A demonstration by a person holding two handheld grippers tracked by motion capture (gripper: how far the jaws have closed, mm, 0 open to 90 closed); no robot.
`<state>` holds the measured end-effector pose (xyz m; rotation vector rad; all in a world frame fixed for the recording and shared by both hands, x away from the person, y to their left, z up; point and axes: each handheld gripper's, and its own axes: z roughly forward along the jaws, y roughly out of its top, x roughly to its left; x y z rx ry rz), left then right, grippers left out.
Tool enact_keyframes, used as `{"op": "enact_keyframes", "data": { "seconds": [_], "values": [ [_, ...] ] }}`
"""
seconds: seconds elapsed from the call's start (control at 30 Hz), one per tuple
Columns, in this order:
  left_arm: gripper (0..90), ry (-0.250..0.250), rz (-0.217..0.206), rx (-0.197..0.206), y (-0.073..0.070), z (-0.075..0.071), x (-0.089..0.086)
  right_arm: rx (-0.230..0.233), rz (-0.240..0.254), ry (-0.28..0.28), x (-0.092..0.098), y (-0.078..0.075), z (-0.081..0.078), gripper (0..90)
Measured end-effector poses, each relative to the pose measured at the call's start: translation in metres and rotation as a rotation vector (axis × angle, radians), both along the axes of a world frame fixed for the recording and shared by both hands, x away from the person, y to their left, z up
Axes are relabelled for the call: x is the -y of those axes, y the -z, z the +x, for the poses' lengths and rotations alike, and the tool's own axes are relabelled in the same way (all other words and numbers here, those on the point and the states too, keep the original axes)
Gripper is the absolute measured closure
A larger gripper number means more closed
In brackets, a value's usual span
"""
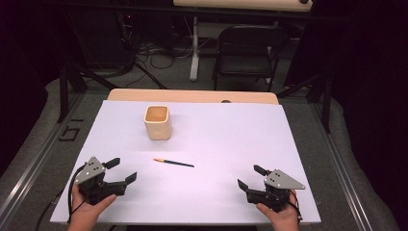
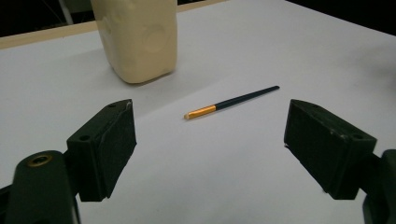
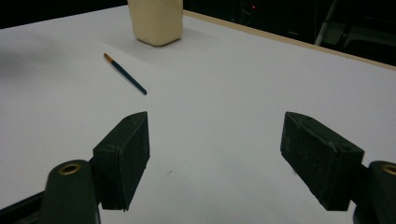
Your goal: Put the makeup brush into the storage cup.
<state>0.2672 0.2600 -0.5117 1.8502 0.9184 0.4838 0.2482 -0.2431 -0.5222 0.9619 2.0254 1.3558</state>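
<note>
Lying on the white table (image 1: 216,139), the pencil (image 1: 173,163) is sitting near the cup (image 1: 158,122); both the left gripper (image 1: 122,170) and right gripper (image 1: 251,176) are gaping wide, holding nothing. No writing is showing.

From my station the white table sheet (image 1: 231,144) is lit evenly from above and reads bright, almost washed out, while the room around it falls into near black. The cream cup (image 1: 158,122) throws only a faint, soft shadow, and I see no hard glare anywhere. In both gripper views the near black jaws are slightly soft and grainy, the paintbrush (image 2: 231,101) is fairly sharp, and the far edges dim off.
</note>
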Motion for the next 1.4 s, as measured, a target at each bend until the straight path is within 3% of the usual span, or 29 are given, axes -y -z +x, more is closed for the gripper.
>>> {"op": "enact_keyframes", "data": {
  "seconds": [0.47, 1.17, 1.4],
  "values": [
    [19.6, 0.049, 0.132, -0.108, 0.001, 0.007, 0.014, -0.034, -0.005, 0.005, 0.001, 0.003, 0.003, 24.2],
    [23.2, 0.088, 0.232, -0.238, -0.01, 0.024, 0.018, -0.05, -0.017, 0.004, -0.001, 0.005, 0.004, 24.3],
    [23.2, 0.111, 0.303, -0.294, -0.016, 0.034, 0.02, -0.053, -0.012, 0.007, 0.0, 0.006, 0.005, 24.3]
  ]
}}
